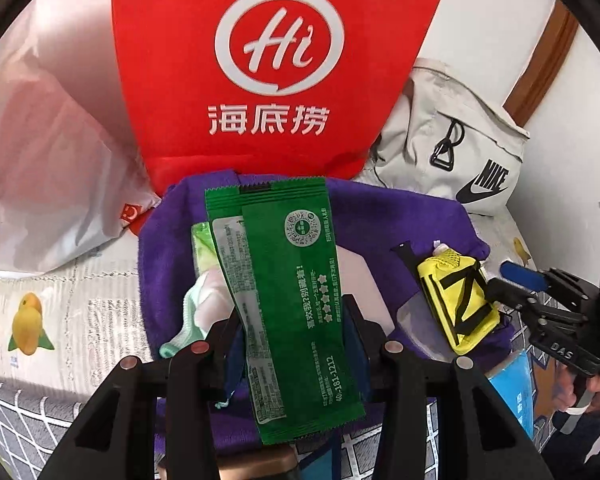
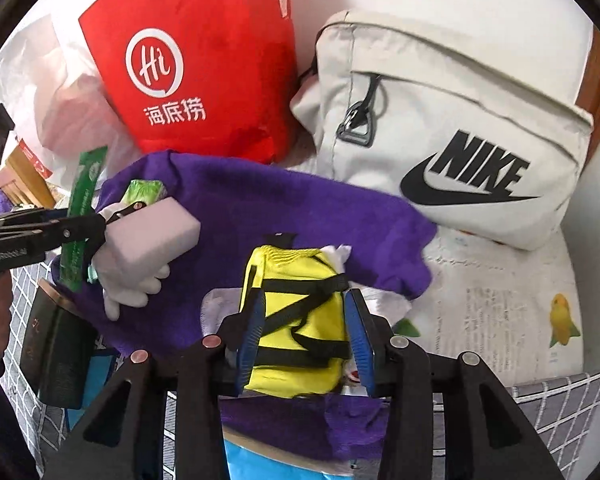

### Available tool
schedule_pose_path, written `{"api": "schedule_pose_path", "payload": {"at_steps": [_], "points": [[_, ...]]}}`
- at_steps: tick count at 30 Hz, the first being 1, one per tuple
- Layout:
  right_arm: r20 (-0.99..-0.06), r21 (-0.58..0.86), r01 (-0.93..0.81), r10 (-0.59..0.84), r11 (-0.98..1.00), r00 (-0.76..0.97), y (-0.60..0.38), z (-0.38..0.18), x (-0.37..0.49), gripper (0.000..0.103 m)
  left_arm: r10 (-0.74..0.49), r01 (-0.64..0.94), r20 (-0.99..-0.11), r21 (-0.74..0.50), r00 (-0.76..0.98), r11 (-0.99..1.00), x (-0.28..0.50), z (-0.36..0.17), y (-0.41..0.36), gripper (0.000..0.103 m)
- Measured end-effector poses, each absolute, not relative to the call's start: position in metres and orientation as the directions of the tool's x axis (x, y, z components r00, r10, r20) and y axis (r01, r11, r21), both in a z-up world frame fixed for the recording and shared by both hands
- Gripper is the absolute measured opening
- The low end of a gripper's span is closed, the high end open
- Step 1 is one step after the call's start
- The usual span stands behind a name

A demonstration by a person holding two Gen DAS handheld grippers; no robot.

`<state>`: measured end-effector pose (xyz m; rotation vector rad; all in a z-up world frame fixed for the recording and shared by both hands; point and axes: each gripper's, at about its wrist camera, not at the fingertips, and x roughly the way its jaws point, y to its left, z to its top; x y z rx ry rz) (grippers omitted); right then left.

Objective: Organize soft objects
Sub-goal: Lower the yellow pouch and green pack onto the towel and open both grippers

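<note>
Left wrist: left gripper (image 1: 296, 332) clamped on green sachet (image 1: 284, 292), lifted above purple towel (image 1: 380, 216); best kept level, squeeze gentle. Right wrist: right gripper (image 2: 306, 344) closed around yellow pouch (image 2: 296, 320) over that towel; worth lifting straight, clear of white glove (image 2: 132, 280).

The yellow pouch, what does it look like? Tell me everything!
The yellow pouch is small, soft-looking fabric with black straps crossing it in a Z shape and a ribbed top edge. It stands nearly upright between the right gripper's blue fingers, which press both its sides, over the purple towel.
</note>
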<state>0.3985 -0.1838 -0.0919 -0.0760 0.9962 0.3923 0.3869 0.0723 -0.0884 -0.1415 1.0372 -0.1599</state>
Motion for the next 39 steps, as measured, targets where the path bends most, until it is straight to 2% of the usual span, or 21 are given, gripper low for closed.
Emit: {"api": "schedule_pose_path", "payload": {"at_steps": [21,23,26,33,37,39], "points": [[-0.846,0.085,-0.364,0.26,0.927,0.464,-0.17,-0.095,0.394,0.042,-0.242,0.066,-0.846,-0.24,0.475,0.968,0.409,-0.108,0.08,0.044],[-0.85,0.088,-0.368,0.262,0.926,0.457,-0.169,-0.096,0.393,0.042,-0.231,0.06,-0.852,-0.23,0.47,0.971,0.408,-0.107,0.081,0.055],[-0.854,0.083,-0.373,0.258,0.924,0.451,-0.166,-0.097,0.392,0.042,-0.217,0.058,-0.857,-0.215,0.467,0.975,0.406,-0.106,0.08,0.064],[-0.851,0.103,-0.348,0.264,0.932,0.455,-0.169,-0.091,0.386,0.043,-0.174,0.049,-0.857,-0.172,0.485,0.984,0.388,-0.093,0.076,0.076],[-0.839,0.065,-0.33,0.23,0.942,0.492,-0.171,-0.078,0.374,0.058,-0.13,0.027,-0.854,-0.134,0.504,0.991,0.373,-0.081,0.078,0.087],[-0.832,0.052,-0.326,0.222,0.944,0.508,-0.172,-0.071,0.367,0.059,-0.121,0.013,-0.851,-0.133,0.512,0.991,0.364,-0.073,0.079,0.091]]}}
